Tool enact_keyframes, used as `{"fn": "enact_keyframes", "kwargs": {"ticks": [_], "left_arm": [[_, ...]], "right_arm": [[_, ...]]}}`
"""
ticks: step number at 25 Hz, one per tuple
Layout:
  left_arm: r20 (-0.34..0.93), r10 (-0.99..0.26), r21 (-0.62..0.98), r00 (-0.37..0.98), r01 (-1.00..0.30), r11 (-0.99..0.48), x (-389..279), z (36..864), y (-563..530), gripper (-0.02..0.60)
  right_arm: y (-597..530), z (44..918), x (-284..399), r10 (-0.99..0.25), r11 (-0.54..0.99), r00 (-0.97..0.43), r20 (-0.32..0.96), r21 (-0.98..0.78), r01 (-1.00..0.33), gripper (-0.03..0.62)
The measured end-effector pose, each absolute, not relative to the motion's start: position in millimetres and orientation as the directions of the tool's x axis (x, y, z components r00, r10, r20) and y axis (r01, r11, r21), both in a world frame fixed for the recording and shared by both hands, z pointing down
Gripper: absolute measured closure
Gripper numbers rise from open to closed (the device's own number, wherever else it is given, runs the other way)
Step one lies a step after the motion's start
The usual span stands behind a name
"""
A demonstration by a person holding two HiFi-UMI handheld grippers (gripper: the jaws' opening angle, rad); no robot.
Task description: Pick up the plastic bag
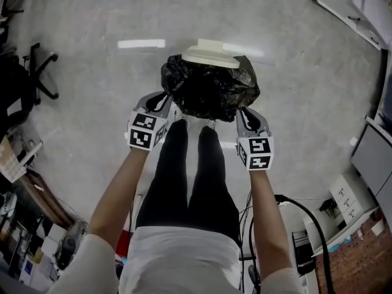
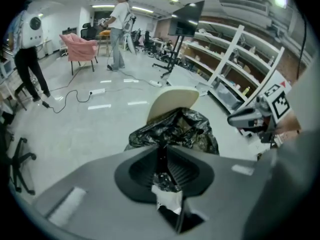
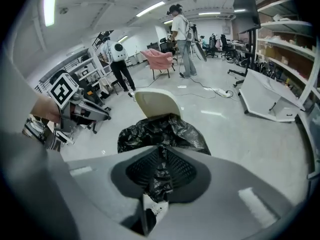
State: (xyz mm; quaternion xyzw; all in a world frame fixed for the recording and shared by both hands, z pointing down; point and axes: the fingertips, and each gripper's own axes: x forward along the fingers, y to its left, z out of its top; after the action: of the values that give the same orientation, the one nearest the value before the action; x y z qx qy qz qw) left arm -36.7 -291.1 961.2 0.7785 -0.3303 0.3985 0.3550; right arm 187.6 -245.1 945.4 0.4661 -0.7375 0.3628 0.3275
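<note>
- Plastic bag (image 1: 210,90): black and crumpled, it hangs between the two grippers, just in front of the person's legs (image 1: 196,170) and about level with both hands.
- At the left gripper (image 2: 162,166), the jaws stand almost together. A bunched fold of the bag's black film is pinched in the narrow slot between them. The grip on that side looks made.
- The right gripper (image 3: 159,171) is the same: its jaws are nearly closed on a twisted strand of black film that runs up the slot and out into the body of the bag. Both grips sit on the bag's upper edge, one on each side, so the mouth is stretched between them.
- From this I judge the grasp done and the lift either begun or about to begin. The film looks taut at both pinch points, which suggests the bag's weight is at least partly carried.
- Just beyond the bag stands a cream chair (image 1: 210,55), its back rising behind the bag in both gripper views. I cannot tell whether the bag's bottom rests on the chair seat or hangs free of it.
- What seems left is to raise both grippers together until the bag is plainly clear. Thin film gripped by so little could slip or tear.
- Farther off lie the grey floor (image 1: 294,72) and, across the room, another person (image 2: 119,29).
</note>
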Motion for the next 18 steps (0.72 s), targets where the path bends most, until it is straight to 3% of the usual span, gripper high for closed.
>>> {"fn": "enact_keyframes", "kwargs": {"ticks": [2, 4, 6, 11, 18], "left_arm": [[0.87, -0.194, 0.309, 0.454, -0.807, -0.503, -38.2, 983.5, -291.0, 0.478], [0.883, -0.152, 0.331, 0.443, -0.819, -0.468, -42.0, 1007.1, -287.6, 0.368], [0.893, -0.122, 0.345, 0.434, -0.831, -0.436, -45.5, 1025.7, -284.4, 0.329], [0.901, -0.098, 0.357, 0.422, -0.852, -0.383, -46.1, 1057.3, -283.3, 0.242], [0.904, -0.05, 0.379, 0.424, -0.852, -0.36, -37.6, 1106.0, -282.7, 0.192]], "right_arm": [[-245.1, 971.2, 193.5, -0.434, 0.274, -0.323, 0.841, -0.219, -0.937, 0.505], [-243.8, 994.7, 198.3, -0.418, 0.242, -0.295, 0.859, -0.207, -0.948, 0.475], [-242.4, 1015.9, 202.4, -0.402, 0.209, -0.269, 0.875, -0.198, -0.958, 0.415], [-241.6, 1054.5, 212.7, -0.376, 0.136, -0.211, 0.902, -0.172, -0.976, 0.339], [-234.9, 1107.0, 221.2, -0.3, 0.082, -0.145, 0.943, -0.126, -0.989, 0.206]]}}
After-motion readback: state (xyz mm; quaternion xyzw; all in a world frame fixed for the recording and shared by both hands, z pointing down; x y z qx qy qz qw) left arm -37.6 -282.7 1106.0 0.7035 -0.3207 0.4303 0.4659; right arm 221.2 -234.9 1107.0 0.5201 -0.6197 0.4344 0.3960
